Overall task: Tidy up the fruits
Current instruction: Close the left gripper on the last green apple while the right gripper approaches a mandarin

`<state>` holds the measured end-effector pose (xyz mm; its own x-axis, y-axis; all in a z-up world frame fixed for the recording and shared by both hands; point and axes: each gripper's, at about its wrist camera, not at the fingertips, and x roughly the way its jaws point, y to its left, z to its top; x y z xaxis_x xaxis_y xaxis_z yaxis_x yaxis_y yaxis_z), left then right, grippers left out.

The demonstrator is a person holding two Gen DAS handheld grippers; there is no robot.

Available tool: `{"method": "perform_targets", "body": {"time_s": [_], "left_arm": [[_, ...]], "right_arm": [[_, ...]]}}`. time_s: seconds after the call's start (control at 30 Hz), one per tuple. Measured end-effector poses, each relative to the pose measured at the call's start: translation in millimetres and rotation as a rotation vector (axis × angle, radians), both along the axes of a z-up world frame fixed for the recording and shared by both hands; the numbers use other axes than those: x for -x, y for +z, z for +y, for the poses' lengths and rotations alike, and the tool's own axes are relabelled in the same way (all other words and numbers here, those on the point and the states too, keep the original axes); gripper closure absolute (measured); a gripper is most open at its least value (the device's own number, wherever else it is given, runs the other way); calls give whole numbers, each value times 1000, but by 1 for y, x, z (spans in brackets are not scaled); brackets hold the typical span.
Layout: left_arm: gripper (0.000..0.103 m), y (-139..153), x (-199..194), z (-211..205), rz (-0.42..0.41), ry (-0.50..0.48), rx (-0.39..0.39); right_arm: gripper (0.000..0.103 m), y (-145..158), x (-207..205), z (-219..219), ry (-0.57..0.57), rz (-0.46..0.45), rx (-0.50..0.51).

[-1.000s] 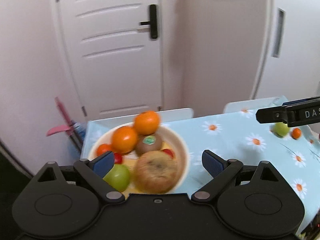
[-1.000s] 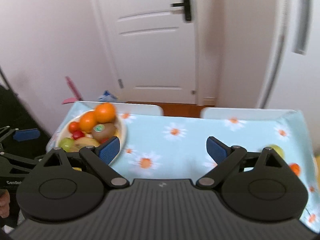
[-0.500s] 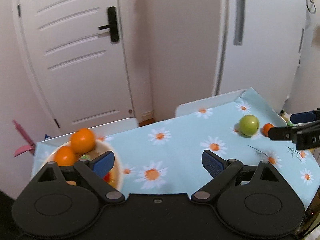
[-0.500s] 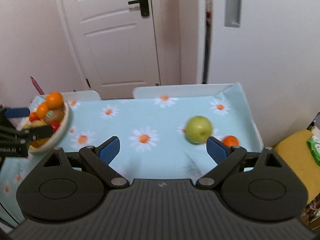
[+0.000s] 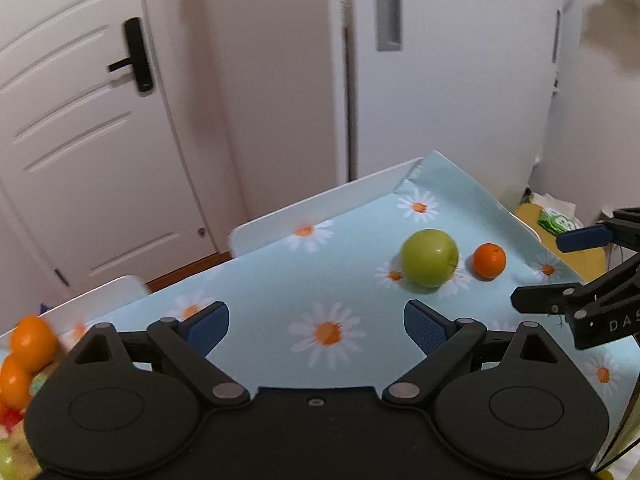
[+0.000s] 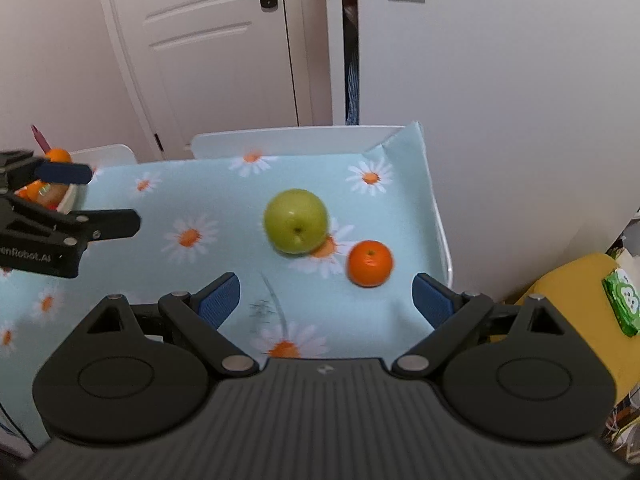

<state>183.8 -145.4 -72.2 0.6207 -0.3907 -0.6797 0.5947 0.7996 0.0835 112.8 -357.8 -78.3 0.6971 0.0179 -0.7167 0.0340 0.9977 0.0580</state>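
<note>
A green apple point(image 5: 429, 257) and a small orange point(image 5: 489, 260) lie side by side on the daisy tablecloth near the table's right end; both also show in the right wrist view, the apple point(image 6: 296, 221) and the orange point(image 6: 369, 263). My left gripper point(image 5: 316, 324) is open and empty, short of the apple. My right gripper point(image 6: 326, 300) is open and empty, just short of both fruits. A bowl of fruit with oranges point(image 5: 28, 354) sits at the left end; it also shows in the right wrist view point(image 6: 70, 199), partly hidden by the left gripper.
The table point(image 6: 280, 138) has a white raised rim and stands against a wall with a white door point(image 6: 208, 40). A yellow seat point(image 6: 572, 300) with a green packet point(image 6: 622, 300) stands to the right of the table. The right gripper's fingers point(image 5: 560, 300) cross the left wrist view.
Both grippers have swung right, from the fruit bowl towards the apple and small orange, which now appear larger and closer. Both stay open and empty.
</note>
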Motion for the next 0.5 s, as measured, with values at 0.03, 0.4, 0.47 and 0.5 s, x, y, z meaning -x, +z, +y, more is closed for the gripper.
{"method": "perform_targets", "body": {"time_s": [0.03,0.4,0.47,0.5], "left_arm": [[6,-3,-3,-6,1,-11,-2],[7,-32,-32,-67,35,-148,-9],[8,-36,-37,-76,39,-177,-19],[10,-37,-38,-80,39,-189,-24]], "right_arm": [[0,-3,-2,-3,7,3,4],[1,-31,-10,-21,111,1,66],[6,-35,-10,-20,130,0,89],[8,-36,-10,-19,139,0,95]]}}
